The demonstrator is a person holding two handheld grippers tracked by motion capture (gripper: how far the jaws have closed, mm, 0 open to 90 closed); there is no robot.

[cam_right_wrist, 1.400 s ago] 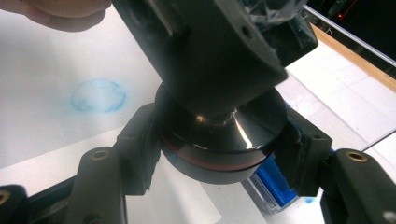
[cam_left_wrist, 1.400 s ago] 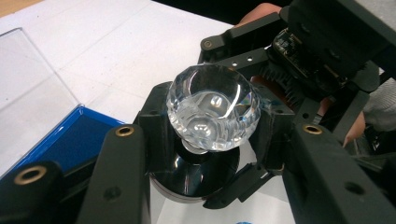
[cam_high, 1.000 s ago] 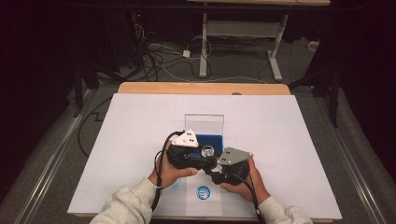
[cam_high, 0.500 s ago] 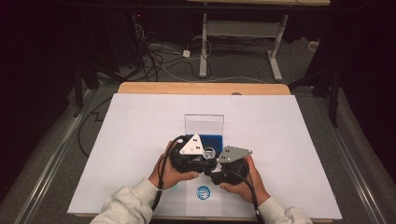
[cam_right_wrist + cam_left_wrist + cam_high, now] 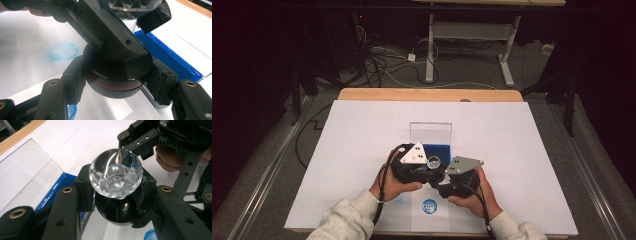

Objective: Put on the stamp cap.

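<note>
Crystal (image 5: pixel 116 173) sits clamped in your left gripper (image 5: pixel 115 195), black base (image 5: pixel 117 72) squeezed in your right gripper (image 5: pixel 117 82). Keep both level, twist gently.

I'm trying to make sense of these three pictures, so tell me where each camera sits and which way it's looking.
High view: above the person's side, looking forward and down on the table; forearms, both hands show.
Left gripper view: rides the left tool, looking along its jaws at the crystal knob; the other hand's fingers show.
Right gripper view: rides the right tool, facing the black base.
Shared: knob, blue tray.
</note>
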